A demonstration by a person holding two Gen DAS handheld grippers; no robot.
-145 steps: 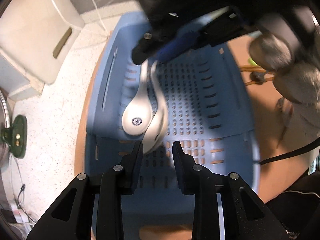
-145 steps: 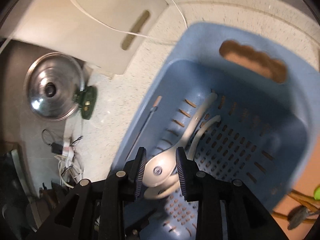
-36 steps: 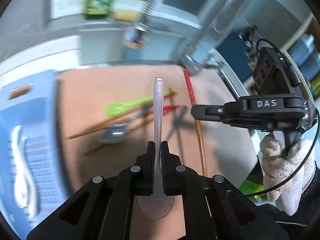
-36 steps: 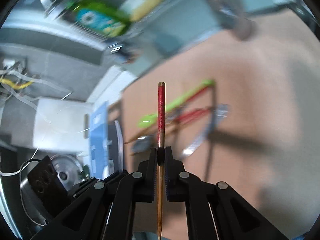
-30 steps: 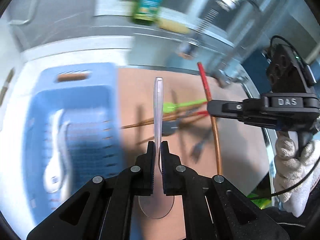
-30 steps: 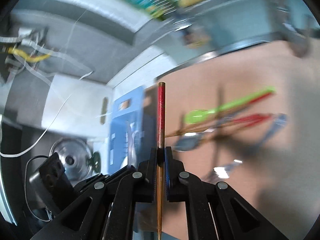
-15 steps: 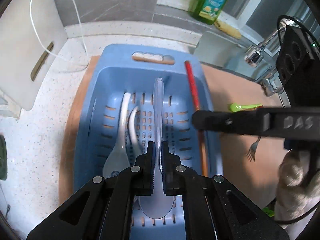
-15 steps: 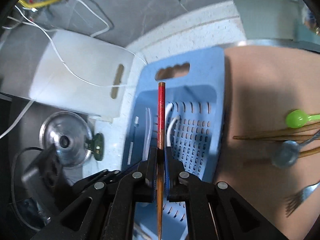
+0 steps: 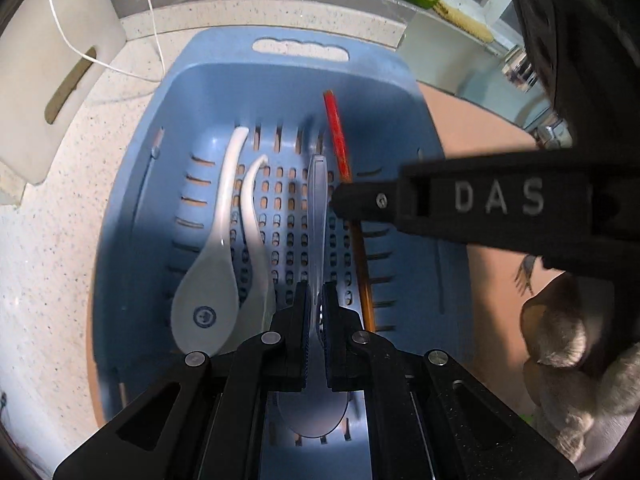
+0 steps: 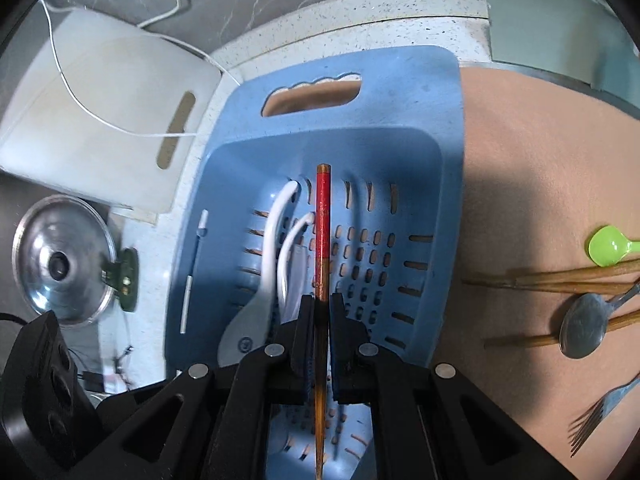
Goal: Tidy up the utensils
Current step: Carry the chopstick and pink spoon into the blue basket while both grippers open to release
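Over the blue basket (image 9: 416, 128), the left gripper (image 9: 315, 312) was clamped on a pale plastic spoon (image 9: 316, 216) at its neck, bowl near the camera. To its right, the right gripper (image 10: 321, 320) was pinched shut on a red-topped chopstick (image 10: 322, 216) at mid-length. Both looked light and stiff; the thin, smooth chopstick seemed likely to swivel. Two white spoons (image 9: 208, 280) lay in the basket's left half.

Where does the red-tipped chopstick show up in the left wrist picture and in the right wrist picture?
Left wrist view: the red-tipped chopstick slants right of centre, over the blue basket, clamped in the right gripper.
Right wrist view: it stands upright at dead centre, between the jaws.
Shared landmark: the two white spoons lying in the basket, left of the chopstick in both.
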